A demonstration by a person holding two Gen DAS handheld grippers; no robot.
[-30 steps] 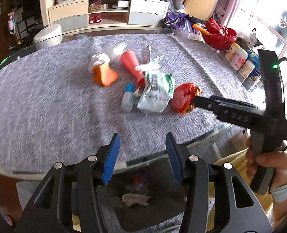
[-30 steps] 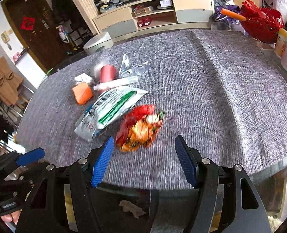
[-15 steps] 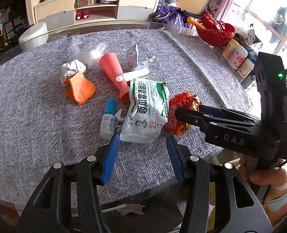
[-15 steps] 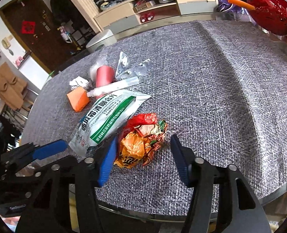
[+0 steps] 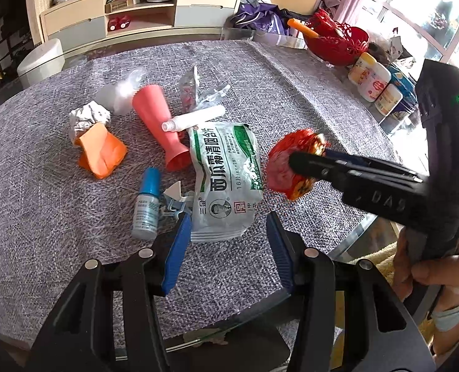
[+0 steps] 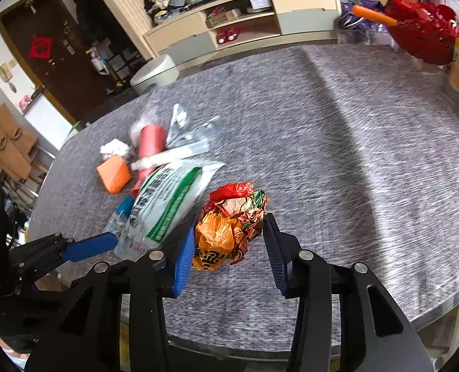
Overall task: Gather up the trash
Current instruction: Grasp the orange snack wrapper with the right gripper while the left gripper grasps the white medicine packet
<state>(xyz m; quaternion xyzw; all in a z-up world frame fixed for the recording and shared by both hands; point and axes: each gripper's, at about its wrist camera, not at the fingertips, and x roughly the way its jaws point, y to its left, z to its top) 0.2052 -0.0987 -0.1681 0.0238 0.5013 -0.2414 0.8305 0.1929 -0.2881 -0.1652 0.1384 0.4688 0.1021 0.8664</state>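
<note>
A crumpled red and orange wrapper (image 6: 231, 224) lies on the grey tablecloth, between the blue pads of my right gripper (image 6: 229, 248); the pads touch or nearly touch its sides. It also shows in the left wrist view (image 5: 291, 162). My left gripper (image 5: 226, 245) is open, its pads astride the near end of a white and green lozenge packet (image 5: 223, 183). Left of it lie a small blue-capped bottle (image 5: 147, 207), a pink tube (image 5: 159, 127), a white tube (image 5: 193, 119), an orange paper box (image 5: 100, 152) and crumpled paper (image 5: 88, 116).
A red basket (image 5: 335, 42) and several white jars (image 5: 373, 83) stand at the table's far right edge (image 5: 363, 226). A cabinet (image 5: 142, 12) and a white stool (image 5: 40, 62) are beyond the table. Something dark lies on the floor below the near edge.
Both grippers have moved forward over the table. The right one has narrowed around the red wrapper. The left one has come up to the white and green packet.
</note>
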